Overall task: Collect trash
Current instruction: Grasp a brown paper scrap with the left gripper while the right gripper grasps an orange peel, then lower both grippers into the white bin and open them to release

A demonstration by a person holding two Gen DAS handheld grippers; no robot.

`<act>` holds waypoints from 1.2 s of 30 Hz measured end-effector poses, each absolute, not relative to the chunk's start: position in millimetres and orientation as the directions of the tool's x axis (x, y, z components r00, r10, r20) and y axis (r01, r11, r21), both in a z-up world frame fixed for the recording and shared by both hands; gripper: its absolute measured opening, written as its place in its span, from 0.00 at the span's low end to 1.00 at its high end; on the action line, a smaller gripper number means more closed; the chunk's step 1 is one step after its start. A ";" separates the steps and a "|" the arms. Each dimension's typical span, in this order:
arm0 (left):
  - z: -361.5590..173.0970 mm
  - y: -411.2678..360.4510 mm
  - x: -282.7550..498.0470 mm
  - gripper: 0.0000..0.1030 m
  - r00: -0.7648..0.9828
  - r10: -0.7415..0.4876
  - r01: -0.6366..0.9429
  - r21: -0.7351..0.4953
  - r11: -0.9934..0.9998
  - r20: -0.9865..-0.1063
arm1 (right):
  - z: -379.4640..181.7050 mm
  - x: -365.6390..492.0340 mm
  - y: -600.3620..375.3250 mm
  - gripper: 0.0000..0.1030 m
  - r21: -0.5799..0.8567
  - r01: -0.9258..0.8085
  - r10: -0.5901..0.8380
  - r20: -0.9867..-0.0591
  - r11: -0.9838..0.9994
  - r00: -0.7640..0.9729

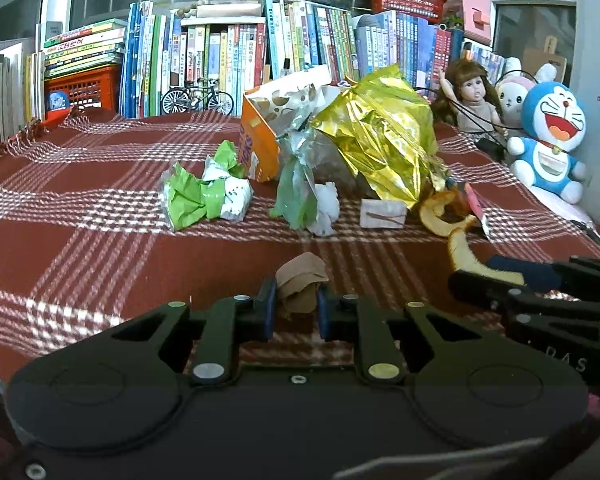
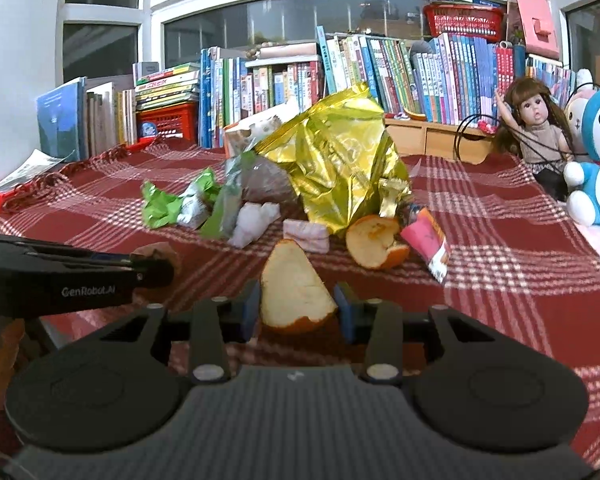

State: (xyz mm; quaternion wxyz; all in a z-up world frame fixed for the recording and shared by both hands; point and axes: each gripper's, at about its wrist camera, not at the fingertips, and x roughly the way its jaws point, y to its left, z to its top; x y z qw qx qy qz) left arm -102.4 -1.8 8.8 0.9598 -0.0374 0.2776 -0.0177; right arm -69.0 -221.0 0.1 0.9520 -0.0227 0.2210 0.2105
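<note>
Left claw (image 1: pixel 296 312) pinches a tan scrap (image 1: pixel 302 286); right claw (image 2: pixel 296 312) clamps a peel wedge (image 2: pixel 294 294), tip toward twelve. Remaining trash, heaped around the gold bag (image 2: pixel 340 164), lies at twelve, nearer the right.

cloth (image 1: pixel 100 248): showing dark red with white plaid lines
foil bag (image 1: pixel 380 140): shining gold
crumpled wrapper (image 1: pixel 196 196): showing bright green and white
snack box (image 1: pixel 260 136): showing orange, with a white top bearing tan spots
peel wedge (image 2: pixel 294 292): showing pale cream inside, orange at the rim
paper wad (image 1: pixel 302 284): showing tan-brown
small packet (image 2: pixel 426 240): showing pink
plush cat (image 1: pixel 552 140): showing blue and white, with a red mouth
crate (image 1: pixel 84 88): showing red
finger pads (image 2: pixel 342 312): showing blue on black grippers
</note>
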 end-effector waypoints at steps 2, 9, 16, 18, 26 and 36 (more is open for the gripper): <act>8.7 -3.4 -109.0 0.18 0.846 -0.056 0.018 -0.077 0.997 -0.531 | -1.4 -74.4 -221.7 0.44 0.062 -0.413 0.396 -0.442 0.908 0.805; -2.8 -4.3 -137.1 0.18 0.805 -0.090 0.042 -0.095 0.995 -0.586 | -17.2 -95.3 -222.4 0.44 0.101 -0.434 0.420 -0.515 0.895 0.747; -55.2 -3.7 -153.9 0.18 0.673 -0.093 0.024 -0.104 0.994 -0.733 | -56.5 -102.7 -226.7 0.44 0.147 -0.425 0.410 -0.654 0.893 0.635; -73.3 -2.9 -150.0 0.18 0.625 -0.085 0.014 -0.098 0.995 -0.776 | -73.0 -99.3 -225.4 0.44 0.154 -0.428 0.404 -0.699 0.890 0.589; -136.8 -4.6 -128.2 0.18 0.459 -0.061 -0.015 -0.077 0.997 -0.886 | -131.9 -80.5 -219.9 0.44 0.219 -0.406 0.397 -0.811 0.887 0.430; -183.8 -8.9 -115.6 0.18 0.357 -0.038 -0.046 -0.059 0.997 -0.933 | -171.5 -62.5 -217.3 0.44 0.259 -0.349 0.377 -0.866 0.900 0.328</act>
